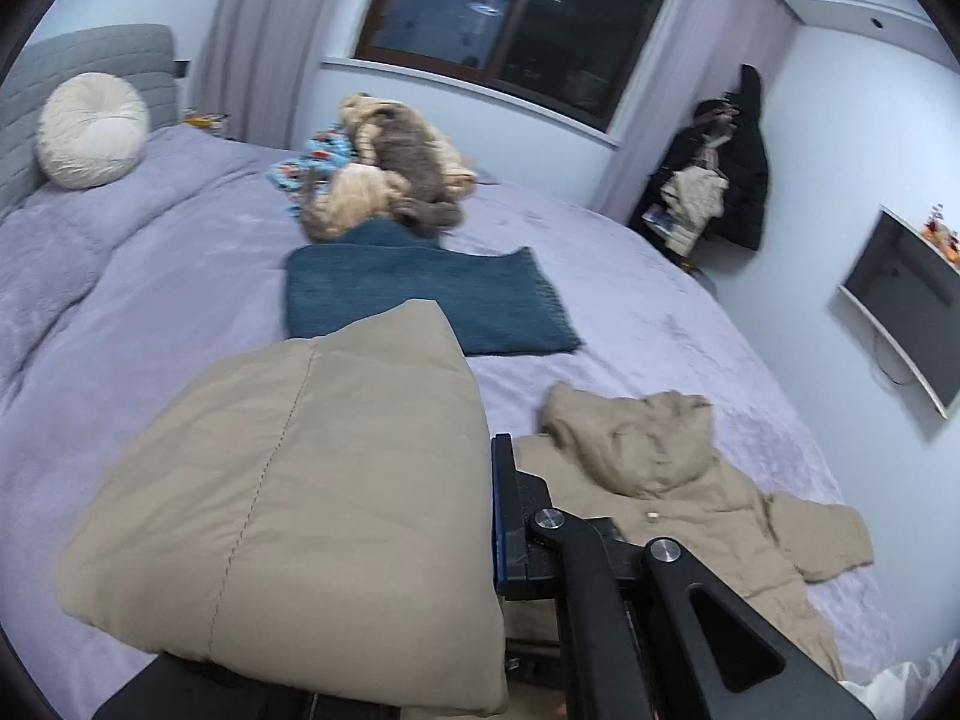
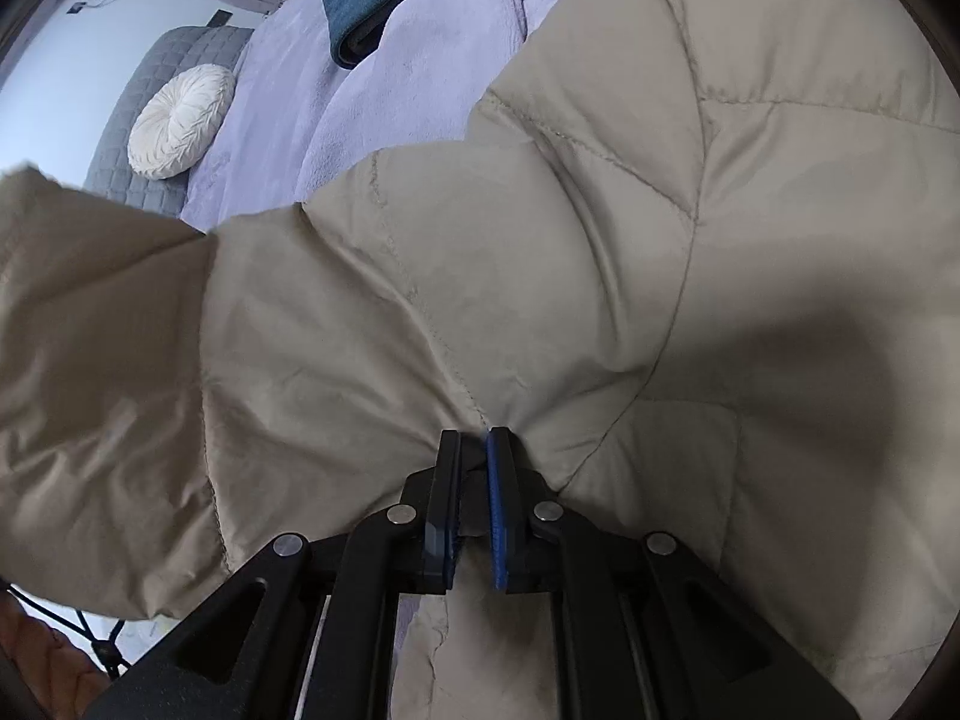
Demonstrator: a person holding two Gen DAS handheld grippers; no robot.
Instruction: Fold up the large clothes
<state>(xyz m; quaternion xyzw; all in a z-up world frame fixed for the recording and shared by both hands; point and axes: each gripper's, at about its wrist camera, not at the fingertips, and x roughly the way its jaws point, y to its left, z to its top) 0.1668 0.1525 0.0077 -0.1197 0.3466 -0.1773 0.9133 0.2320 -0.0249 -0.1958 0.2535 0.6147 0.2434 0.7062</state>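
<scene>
Coat: a beige quilted puffer coat (image 1: 288,510) lies on the bed (image 1: 150,312), its hood (image 1: 630,438) and one short sleeve spread flat toward the foot, a thick panel of it lifted in front of the left camera.
Right gripper: the right gripper (image 2: 475,438) is clamped tight on a pinch of the coat (image 2: 540,276) right at a stitched seam, with creases fanning out from the bite.
Left gripper: the left gripper (image 1: 501,516) shows only one blue-padded finger; the raised panel covers the other, so it looks clamped on the fabric, but I cannot tell for sure.
Risk, slip: the shell looks smooth and slick, and the fill is springy; a small pinch could pull free if the lifted part is swung fast.
Risk, uneven fold: the two grips sit at different spots, so the panel may land skewed or bunch over the hood.
Risk, spring-back: puffy baffles trap air, so a fold may pop open unless pressed.
Material: matte, lightly sheened cloth, diamond and straight quilting lines, soft rounded edges.
Bed cover: lilac, plush, slightly napped.
Nearby: a folded teal knit blanket (image 1: 420,294) with a fringed edge lies just beyond the coat; a heap of unfolded clothes (image 1: 384,168) lies farther back, and a round cream pleated cushion (image 1: 90,129) leans at the headboard.
</scene>
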